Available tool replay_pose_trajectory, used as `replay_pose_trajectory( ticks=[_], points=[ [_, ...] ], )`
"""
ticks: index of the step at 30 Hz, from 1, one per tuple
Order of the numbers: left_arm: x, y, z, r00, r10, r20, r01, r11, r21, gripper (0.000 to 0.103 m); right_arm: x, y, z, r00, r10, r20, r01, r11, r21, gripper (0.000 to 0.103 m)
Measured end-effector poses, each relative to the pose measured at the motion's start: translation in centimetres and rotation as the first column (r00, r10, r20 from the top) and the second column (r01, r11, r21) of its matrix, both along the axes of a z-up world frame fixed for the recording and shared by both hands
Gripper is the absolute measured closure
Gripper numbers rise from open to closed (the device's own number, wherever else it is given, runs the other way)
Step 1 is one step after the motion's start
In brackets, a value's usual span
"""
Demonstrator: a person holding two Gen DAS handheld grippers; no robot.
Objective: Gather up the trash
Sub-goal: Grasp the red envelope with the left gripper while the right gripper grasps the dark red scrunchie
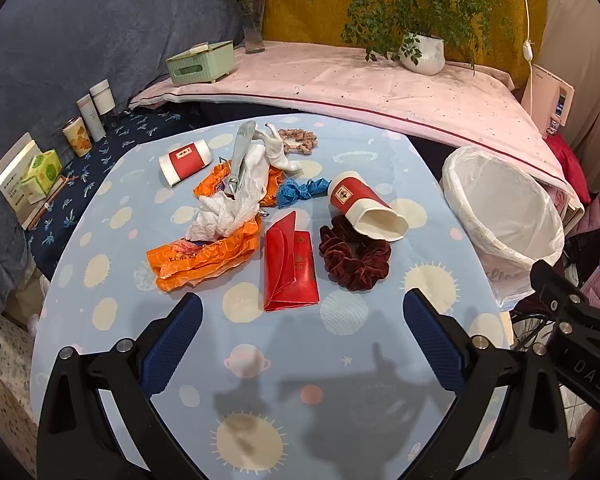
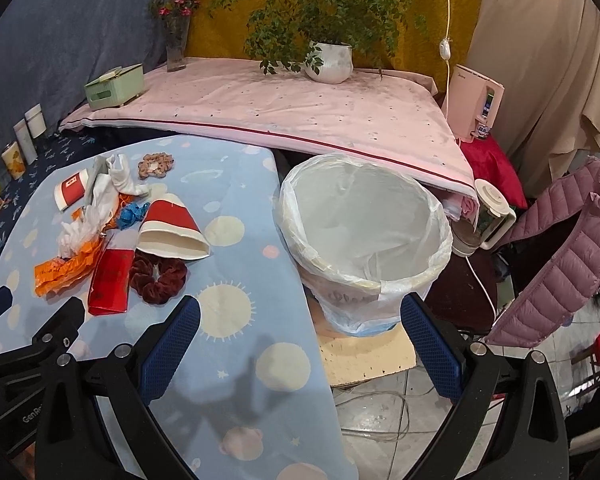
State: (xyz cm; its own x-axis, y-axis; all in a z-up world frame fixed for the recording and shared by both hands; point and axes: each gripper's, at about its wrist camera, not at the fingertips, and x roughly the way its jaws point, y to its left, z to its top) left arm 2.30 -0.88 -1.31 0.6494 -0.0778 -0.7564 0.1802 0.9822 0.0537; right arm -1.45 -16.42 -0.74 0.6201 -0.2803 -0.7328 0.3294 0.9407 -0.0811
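Note:
Litter lies on the blue table [image 1: 260, 360]: a red paper cup [image 1: 362, 210] on its side, a second red cup [image 1: 184, 160] further left, an orange plastic bag [image 1: 204, 256], crumpled white plastic [image 1: 228, 212], a red envelope [image 1: 290, 266], a blue scrap [image 1: 300, 192]. A dark red scrunchie [image 1: 354, 258] and a pink scrunchie [image 1: 298, 140] lie among them. My left gripper [image 1: 302, 340] is open, hovering short of the envelope. My right gripper [image 2: 300, 344] is open above the table's right edge, in front of the white-lined trash bin [image 2: 364, 236], which looks empty.
A pink-covered ledge [image 1: 380, 92] behind the table carries a green tissue box [image 1: 202, 62], a flower vase [image 1: 254, 28] and a potted plant [image 1: 422, 54]. Jars and boxes [image 1: 88, 120] line the left. A purple jacket [image 2: 560, 248] and a kettle [image 2: 488, 216] are right of the bin.

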Motion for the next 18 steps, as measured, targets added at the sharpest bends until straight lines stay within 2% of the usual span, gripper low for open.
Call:
replay_pose_trajectory(
  ticks=[11, 18],
  points=[
    [2.0, 0.6, -1.3, 0.999, 0.010, -0.042, -0.010, 1.000, 0.002, 0.007, 1.7, -0.2, -0.9, 1.000, -0.004, -0.021, 0.004, 1.000, 0.002, 0.007],
    [4.5, 2.5, -3.1, 0.995, 0.047, -0.091, -0.049, 0.999, -0.020, 0.007, 3.6, -0.2, -2.2, 0.999, 0.020, -0.028, -0.019, 0.999, 0.039, 0.007]
  ],
)
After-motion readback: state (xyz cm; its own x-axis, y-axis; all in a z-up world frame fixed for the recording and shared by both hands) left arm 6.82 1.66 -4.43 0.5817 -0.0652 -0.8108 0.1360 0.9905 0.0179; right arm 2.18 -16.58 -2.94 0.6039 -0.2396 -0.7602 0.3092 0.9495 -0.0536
